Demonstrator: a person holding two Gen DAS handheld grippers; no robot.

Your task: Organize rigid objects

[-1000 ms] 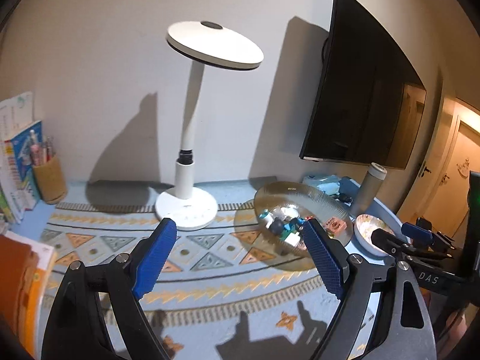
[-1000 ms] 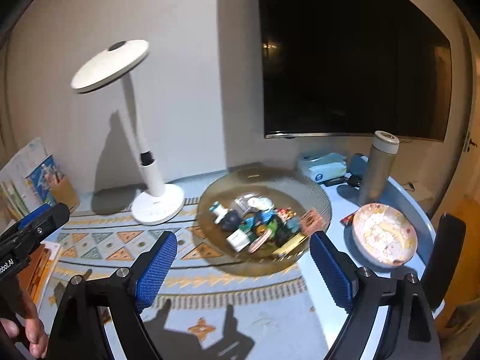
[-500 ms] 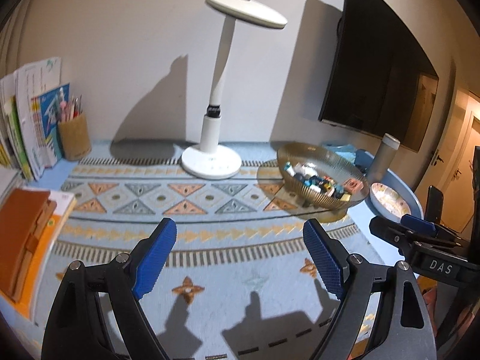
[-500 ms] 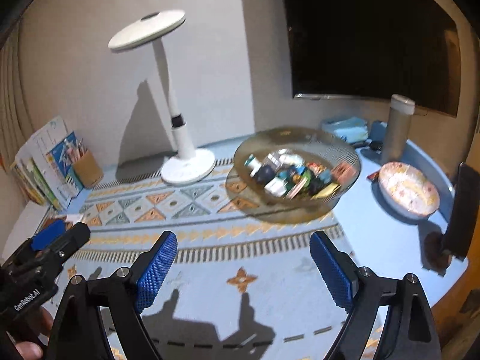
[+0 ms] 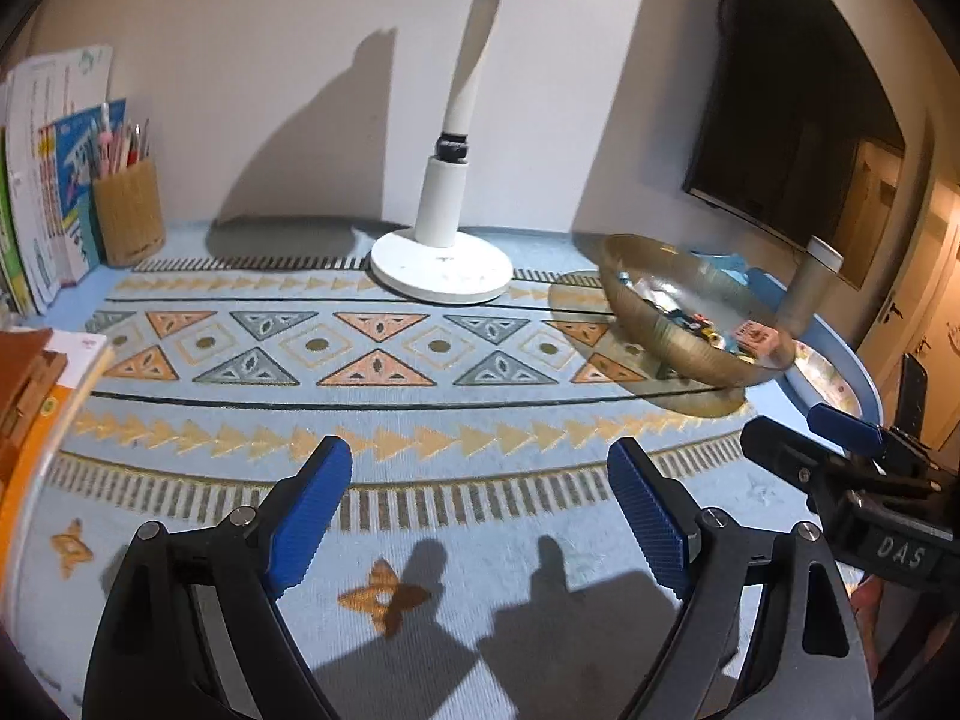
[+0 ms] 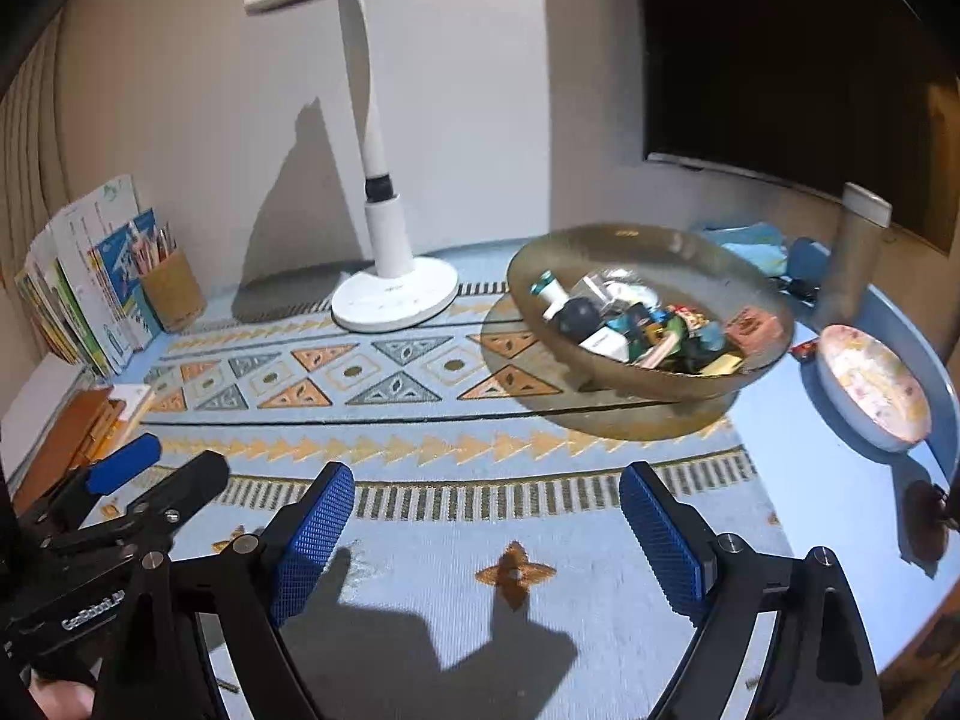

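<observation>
An amber glass bowl (image 6: pixel 654 387) stands on the right part of the patterned blue mat (image 6: pixel 420 420), holding a heap of several small rigid objects (image 6: pixel 648 324). In the left wrist view the same bowl (image 5: pixel 678 342) sits far right. My left gripper (image 5: pixel 480 456) hovers low over bare mat, open, with nothing between its blue pads. My right gripper (image 6: pixel 487 477) is also open and empty, over the mat in front of the bowl and well short of it. Each gripper shows at the edge of the other's view.
A white desk lamp (image 6: pixel 393 294) stands at the back beside the bowl. A pen holder (image 5: pixel 129 216) and upright books (image 5: pixel 48 180) line the left, with a brown notebook (image 5: pixel 24 384) in front. A floral dish (image 6: pixel 873 390), a grey tumbler (image 6: pixel 855 258) and a dark screen (image 6: pixel 780 60) are at right.
Both grippers have sunk toward the mat and tilted down, so the lamp head left the left view and more mat shows. Both jaws stayed open and empty.
</observation>
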